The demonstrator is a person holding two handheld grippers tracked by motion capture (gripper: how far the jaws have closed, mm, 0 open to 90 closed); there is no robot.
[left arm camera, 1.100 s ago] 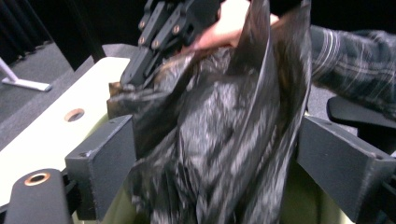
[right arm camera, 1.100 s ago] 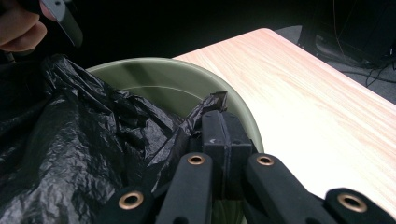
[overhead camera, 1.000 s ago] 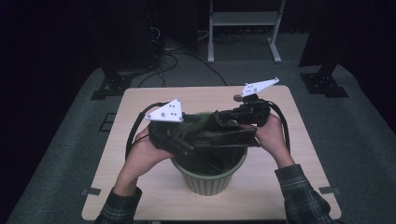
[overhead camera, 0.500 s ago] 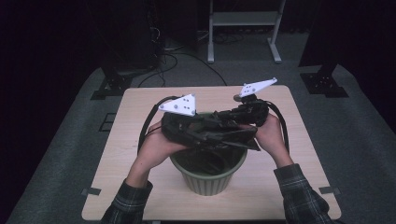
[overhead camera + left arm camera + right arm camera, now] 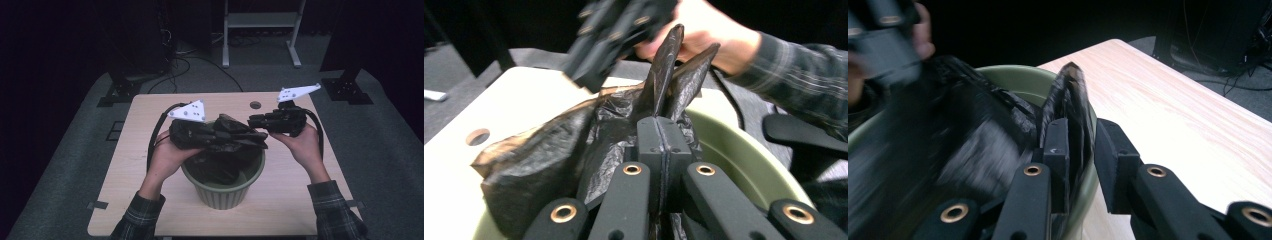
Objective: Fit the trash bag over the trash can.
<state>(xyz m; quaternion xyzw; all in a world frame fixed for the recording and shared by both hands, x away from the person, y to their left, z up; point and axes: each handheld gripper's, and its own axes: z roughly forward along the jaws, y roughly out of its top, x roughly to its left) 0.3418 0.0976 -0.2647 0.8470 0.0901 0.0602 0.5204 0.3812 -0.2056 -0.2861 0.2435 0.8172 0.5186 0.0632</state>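
A crumpled black plastic bag [image 5: 225, 136] is bunched over the mouth of a green round bin [image 5: 220, 194] on the wooden table [image 5: 145, 165]. My left gripper [image 5: 220, 133] comes in from the left; its jaws have just been closing and now stand shut on a fold of the bag [image 5: 599, 140], pads pressed together in the left gripper view [image 5: 664, 135]. My right gripper [image 5: 252, 121] reaches in from the right; its jaws have just been opening. In the right gripper view [image 5: 1083, 142] an upright bag fold [image 5: 1070, 105] leans on one pad, with a gap to the other.
The bin stands near the table's front middle, with bare tabletop around it. A small round hole [image 5: 255, 105] sits at the table's far side. Beyond the table are a white metal stand [image 5: 260, 30], dark equipment and cables on grey carpet.
The left gripper has moved in onto the bag and closed on it. The right hand has shifted to the right, and its jaws have parted from the bag fold.
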